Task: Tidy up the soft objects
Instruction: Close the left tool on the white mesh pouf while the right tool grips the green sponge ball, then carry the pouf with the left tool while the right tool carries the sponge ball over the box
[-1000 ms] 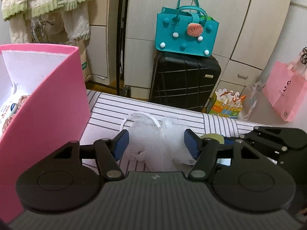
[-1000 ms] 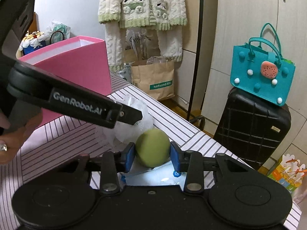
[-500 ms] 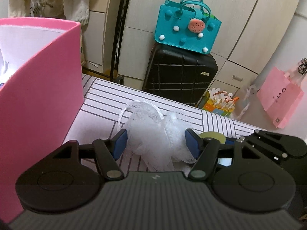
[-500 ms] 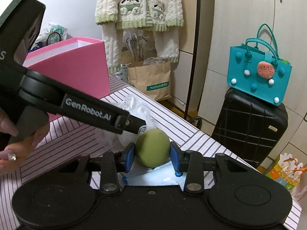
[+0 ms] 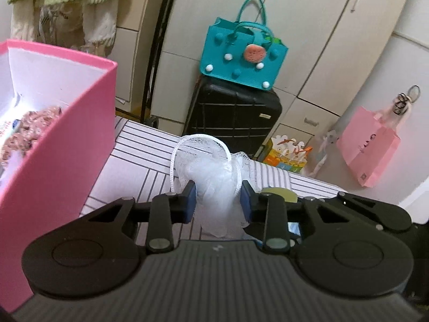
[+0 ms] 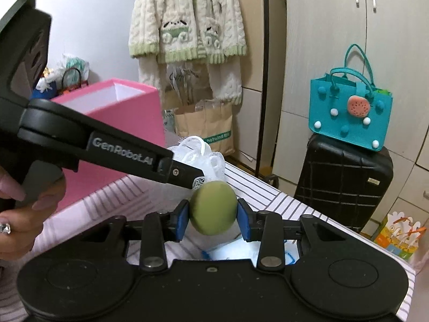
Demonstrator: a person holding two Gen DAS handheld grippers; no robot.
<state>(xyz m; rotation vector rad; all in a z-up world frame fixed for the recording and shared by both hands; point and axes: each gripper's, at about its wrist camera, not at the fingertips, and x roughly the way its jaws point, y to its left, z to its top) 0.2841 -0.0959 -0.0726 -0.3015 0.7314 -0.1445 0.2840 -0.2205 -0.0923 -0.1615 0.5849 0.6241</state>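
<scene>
- Left gripper point(image 5: 217, 201) just closed, clamped on white mesh bath pouf point(image 5: 214, 185): light, squashy; best pinched mid-bunch, cord loop at 11 o'clock.
- Right gripper point(image 6: 213, 217) clamped on green round sponge point(image 6: 213, 208): soft, springy.

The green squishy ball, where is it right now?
In the right wrist view the green ball sits squeezed between the right gripper's blue fingers, over the striped table, just beside the white mesh pouf.

Bag point(image 5: 242, 61) atop suitcase point(image 5: 233, 118)
</scene>
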